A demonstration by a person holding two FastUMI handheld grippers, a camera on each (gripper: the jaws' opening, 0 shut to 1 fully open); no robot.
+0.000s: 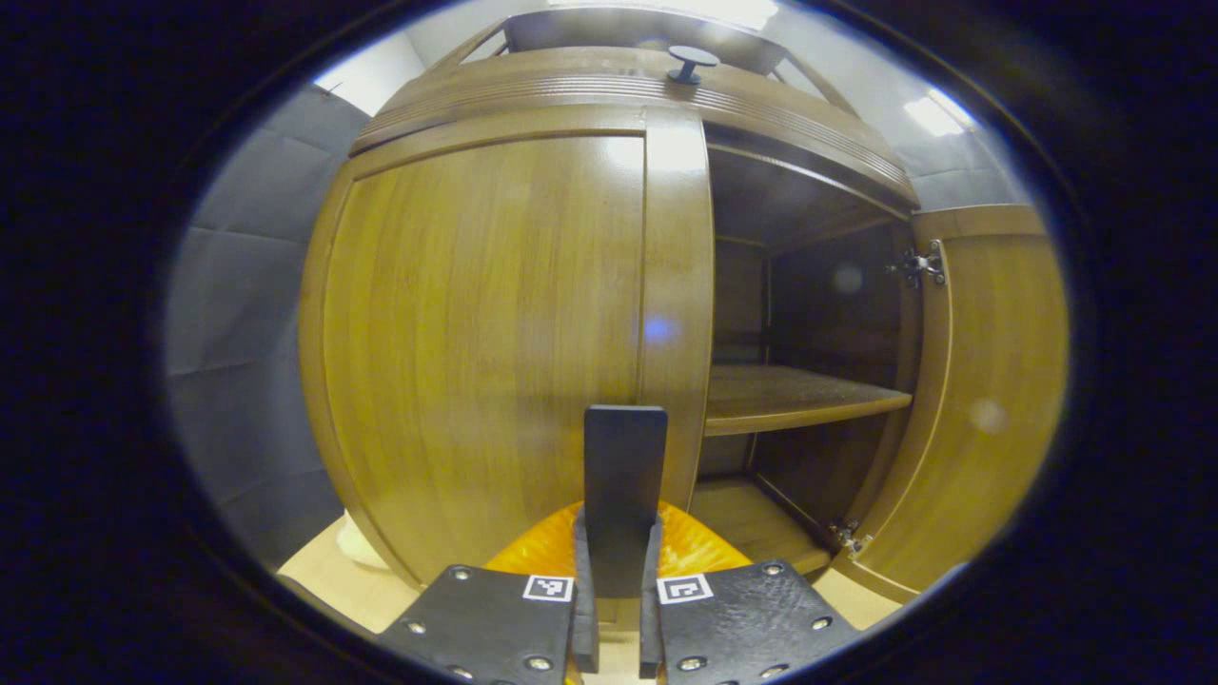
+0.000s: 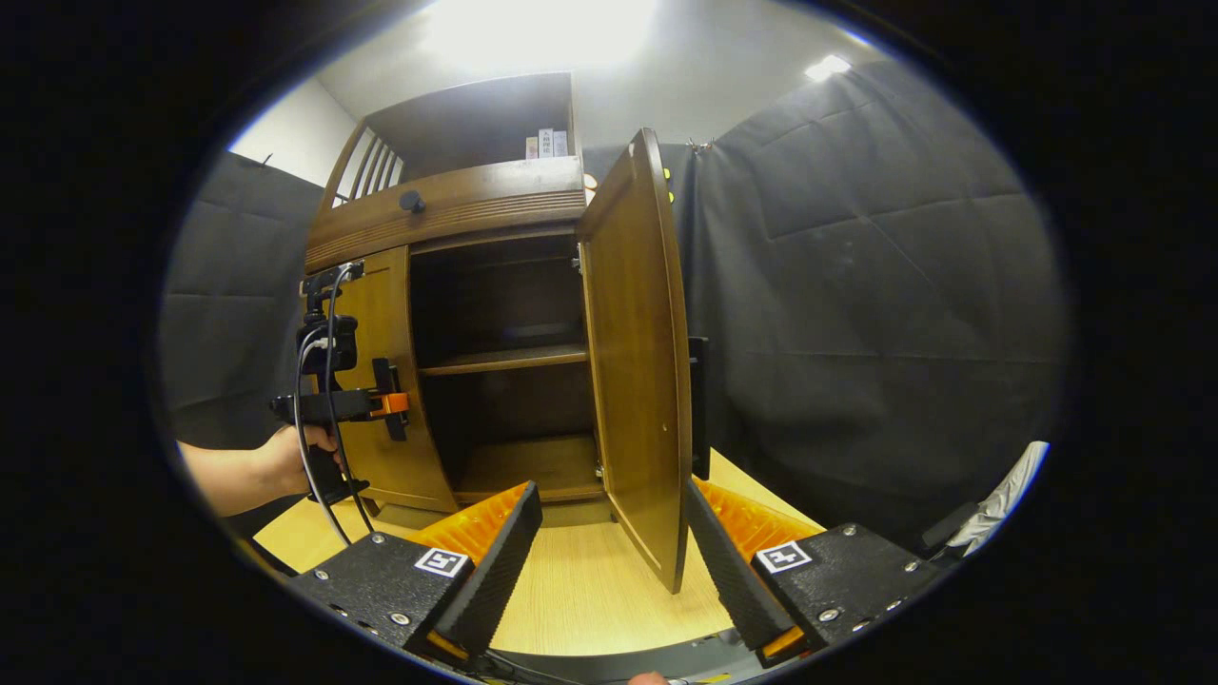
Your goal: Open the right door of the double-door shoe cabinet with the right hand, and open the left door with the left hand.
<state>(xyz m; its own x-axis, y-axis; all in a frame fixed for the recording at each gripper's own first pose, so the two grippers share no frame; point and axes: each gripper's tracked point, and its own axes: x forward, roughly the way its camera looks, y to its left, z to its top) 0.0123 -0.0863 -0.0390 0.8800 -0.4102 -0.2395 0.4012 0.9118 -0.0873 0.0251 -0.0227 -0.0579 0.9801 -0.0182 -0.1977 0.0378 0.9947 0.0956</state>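
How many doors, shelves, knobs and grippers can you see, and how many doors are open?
Doors: 2 — right door open, left door closed
Shelves inside: 1 — shelf
Knobs on top: 1 — knob
Grippers: 2 — left gripper, right gripper
Total: 6

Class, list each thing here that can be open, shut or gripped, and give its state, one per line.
Right door: swung wide open.
Left door: closed.
Left door's handle: clamped between fingers.
Left gripper: shut on the handle.
Right gripper: open, straddling the right door's edge.
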